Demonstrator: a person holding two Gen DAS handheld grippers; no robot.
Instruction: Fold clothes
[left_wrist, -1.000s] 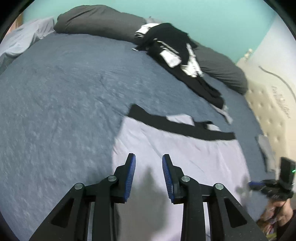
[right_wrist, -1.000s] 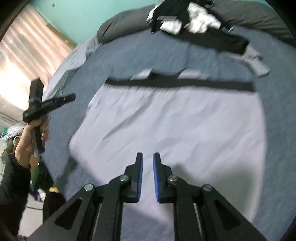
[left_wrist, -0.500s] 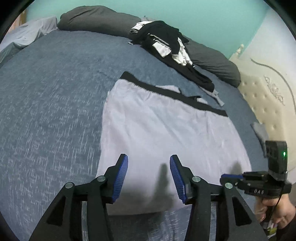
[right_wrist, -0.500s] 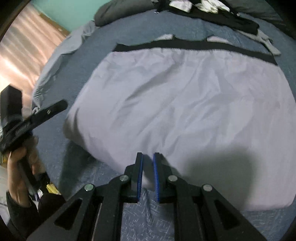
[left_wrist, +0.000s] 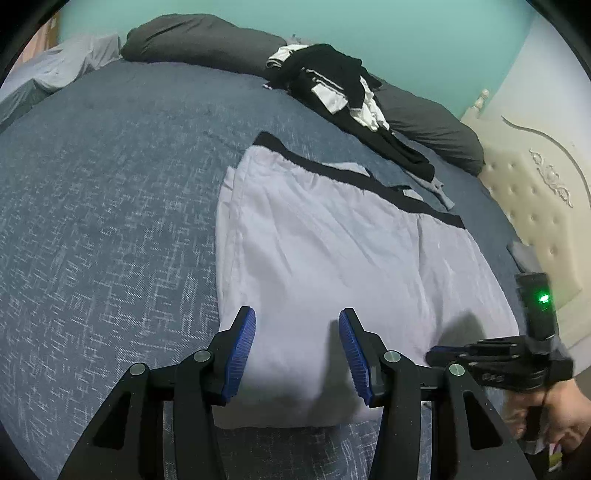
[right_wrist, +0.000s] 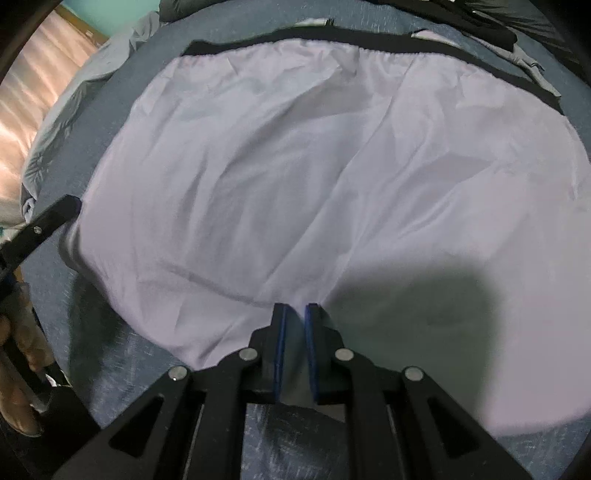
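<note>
Left wrist view: the left tongs (left_wrist: 297, 345) sit at the bottom middle of the frame, spread wide apart with nothing between them. Just past them lies a pale lavender skirt (left_wrist: 332, 254) with a black waistband (left_wrist: 354, 177), spread flat on the blue bed (left_wrist: 110, 206). The waistband is at the far end, toward the upper middle. Behind it, in the upper middle, is a pile of black and white clothes (left_wrist: 332, 92) leaning on long dark grey pillows (left_wrist: 192, 46). A cream padded headboard (left_wrist: 535, 206) fills the right edge. At the lower right, the right tongs (left_wrist: 434, 357) reach in over the skirt's near corner, with a green light on top.

Right wrist view: the right tongs (right_wrist: 295, 332) are at the bottom middle, nearly pinched together, with the skirt's (right_wrist: 314, 166) near hem right at their tips. I cannot tell if they grip the cloth. A dark shadow falls on the skirt at the lower right. The left tongs (right_wrist: 72, 206) poke in from the left edge, beside the skirt's corner.
</note>
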